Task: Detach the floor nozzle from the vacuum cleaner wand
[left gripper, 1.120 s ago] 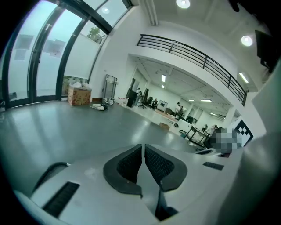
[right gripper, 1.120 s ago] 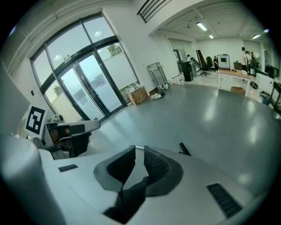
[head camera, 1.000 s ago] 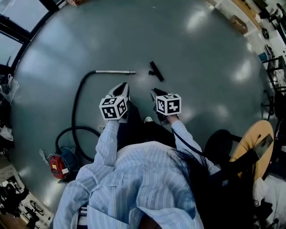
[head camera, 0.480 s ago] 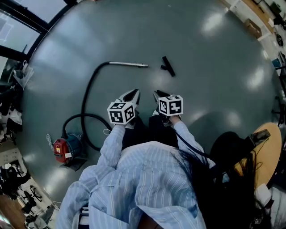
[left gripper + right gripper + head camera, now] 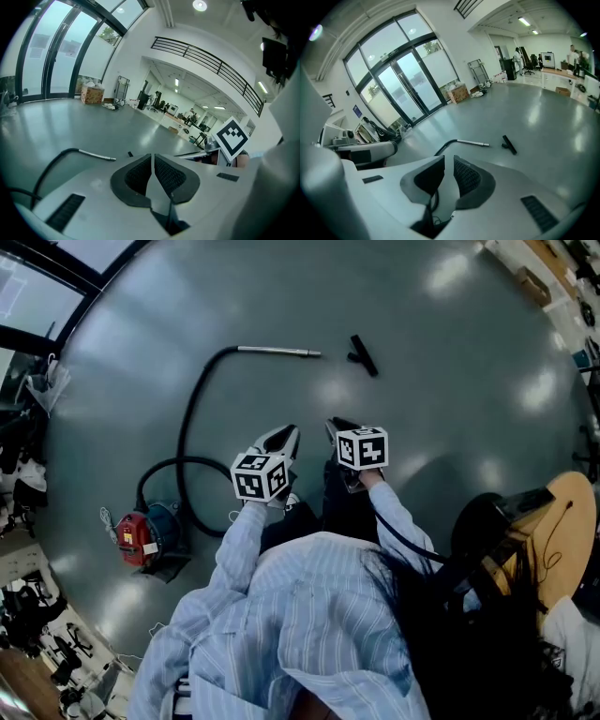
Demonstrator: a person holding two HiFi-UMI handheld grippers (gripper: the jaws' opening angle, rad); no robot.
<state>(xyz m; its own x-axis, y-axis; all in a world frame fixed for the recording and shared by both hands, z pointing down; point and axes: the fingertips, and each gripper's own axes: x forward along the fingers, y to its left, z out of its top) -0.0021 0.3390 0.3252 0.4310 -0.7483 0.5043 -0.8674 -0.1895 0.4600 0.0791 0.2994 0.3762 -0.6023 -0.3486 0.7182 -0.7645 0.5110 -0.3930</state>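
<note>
The silver wand (image 5: pixel 279 352) lies on the grey floor, and the black floor nozzle (image 5: pixel 363 354) lies a short way to its right, apart from it. A black hose (image 5: pixel 192 418) curves from the wand to the red vacuum body (image 5: pixel 141 538). Both grippers hang well short of these parts, over the person's legs. My left gripper (image 5: pixel 286 433) is shut with its pads together and holds nothing (image 5: pixel 153 157). My right gripper (image 5: pixel 335 426) shows a narrow gap between its pads, with nothing in it (image 5: pixel 449 161). The right gripper view shows the wand (image 5: pixel 472 142) and nozzle (image 5: pixel 509 144) ahead.
A yellow round seat (image 5: pixel 553 531) and a dark chair stand at the right. Bags and clutter line the left edge (image 5: pixel 23 484). Boxes (image 5: pixel 530 282) sit at the upper right. Glass doors (image 5: pixel 401 89) stand beyond the wand.
Both grippers have drawn back from the wand and nozzle, so the gap to them is wider. Wand and nozzle lie apart on the floor as before. Jaws unchanged.
</note>
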